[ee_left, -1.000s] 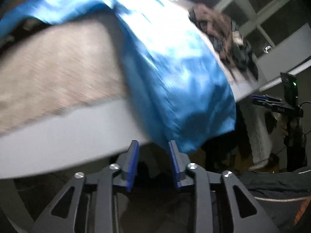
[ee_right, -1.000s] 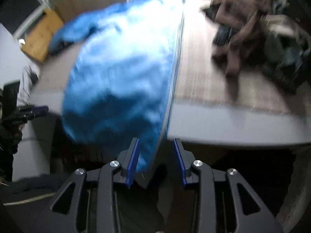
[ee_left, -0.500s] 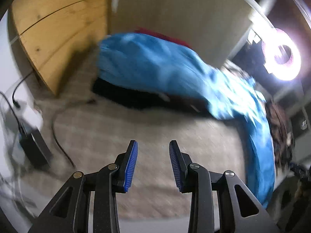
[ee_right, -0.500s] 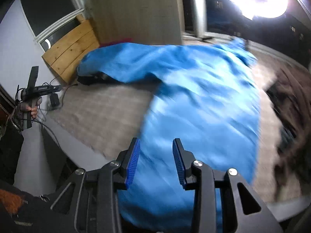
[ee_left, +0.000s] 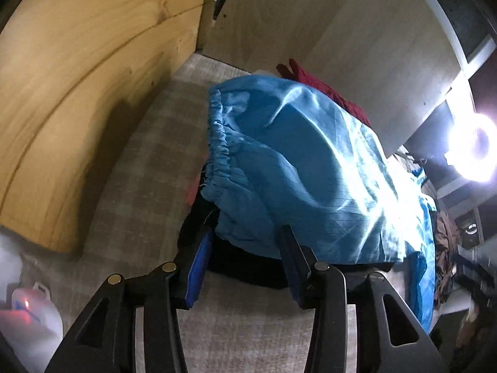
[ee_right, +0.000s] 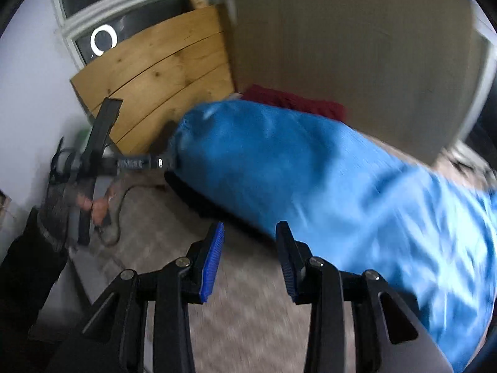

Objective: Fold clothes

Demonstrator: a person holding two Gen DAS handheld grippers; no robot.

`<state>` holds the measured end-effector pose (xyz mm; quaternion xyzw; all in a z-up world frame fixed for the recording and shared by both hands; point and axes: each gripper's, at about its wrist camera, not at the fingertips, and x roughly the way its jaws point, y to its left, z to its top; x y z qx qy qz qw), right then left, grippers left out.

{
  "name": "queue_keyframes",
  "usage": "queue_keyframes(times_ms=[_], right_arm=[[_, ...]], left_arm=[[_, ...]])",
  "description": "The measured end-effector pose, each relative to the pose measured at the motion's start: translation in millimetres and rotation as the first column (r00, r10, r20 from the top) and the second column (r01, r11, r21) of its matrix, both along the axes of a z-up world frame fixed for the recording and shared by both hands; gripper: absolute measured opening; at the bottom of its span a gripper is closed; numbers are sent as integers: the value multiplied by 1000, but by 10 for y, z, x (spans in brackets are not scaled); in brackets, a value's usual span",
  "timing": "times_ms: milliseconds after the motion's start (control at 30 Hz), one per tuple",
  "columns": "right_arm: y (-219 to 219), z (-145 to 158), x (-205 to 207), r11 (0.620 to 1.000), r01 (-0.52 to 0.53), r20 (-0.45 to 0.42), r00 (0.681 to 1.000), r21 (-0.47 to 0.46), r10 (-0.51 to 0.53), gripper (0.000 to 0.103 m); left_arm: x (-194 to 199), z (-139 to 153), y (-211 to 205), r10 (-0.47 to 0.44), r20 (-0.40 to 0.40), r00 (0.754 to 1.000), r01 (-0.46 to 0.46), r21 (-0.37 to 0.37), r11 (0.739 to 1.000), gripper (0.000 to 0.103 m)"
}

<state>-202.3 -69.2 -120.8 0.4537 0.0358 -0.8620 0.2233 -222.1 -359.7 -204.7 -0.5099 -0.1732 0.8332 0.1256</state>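
Note:
A shiny blue garment with a gathered elastic waistband lies stretched across the grey checked table cover, draped over a black garment. My left gripper is open, its fingertips right at the blue garment's near edge and the black cloth. In the right wrist view the blue garment runs from the middle to the right edge. My right gripper is open and empty, just in front of its near edge. The left gripper also shows there, by the waistband end.
A dark red garment lies behind the blue one. A wooden board stands at the left, a beige panel behind. A brown clothes pile sits far right. A white bottle is at lower left. A ring light glares.
Both grippers have swung up from below the table's edge to over the table. The left one has closed in on the waistband end of the blue garment. Both stay open.

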Motion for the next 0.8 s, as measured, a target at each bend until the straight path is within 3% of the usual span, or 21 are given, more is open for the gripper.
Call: queue_keyframes(times_ms=[100, 167, 267, 467, 500, 533, 567, 800], right_arm=[[-469, -9, -398, 997, -76, 25, 997, -27, 76, 35], [-861, -42, -613, 989, -146, 21, 989, 3, 146, 35], [-1385, -196, -818, 966, -252, 25, 968, 64, 251, 47], [-1966, -687, -1001, 905, -361, 86, 933, 226, 350, 47], [-1983, -741, -1013, 897, -369, 90, 930, 245, 358, 42], [-1938, -741, -1035, 903, -366, 99, 931, 224, 352, 20], [-1894, -742, -1056, 910, -362, 107, 932, 204, 347, 8], [-1402, -402, -1105, 952, -305, 120, 944, -38, 307, 5]], left_arm=[[148, -12, -24, -15, -14, 1000, 15, 21, 1000, 42], [247, -42, -62, -3, -7, 1000, 3, 53, 999, 42], [392, -83, -62, -13, 1, 1000, 13, 70, 997, 42], [490, -190, -23, -31, 13, 999, 31, 26, 999, 42], [480, -203, -44, -22, 15, 1000, 21, 33, 999, 42], [470, -217, -65, -13, 16, 1000, 12, 40, 999, 42], [458, -225, -84, -4, 16, 1000, 3, 47, 999, 42], [268, -151, -73, -3, -20, 1000, 5, 87, 996, 42]])
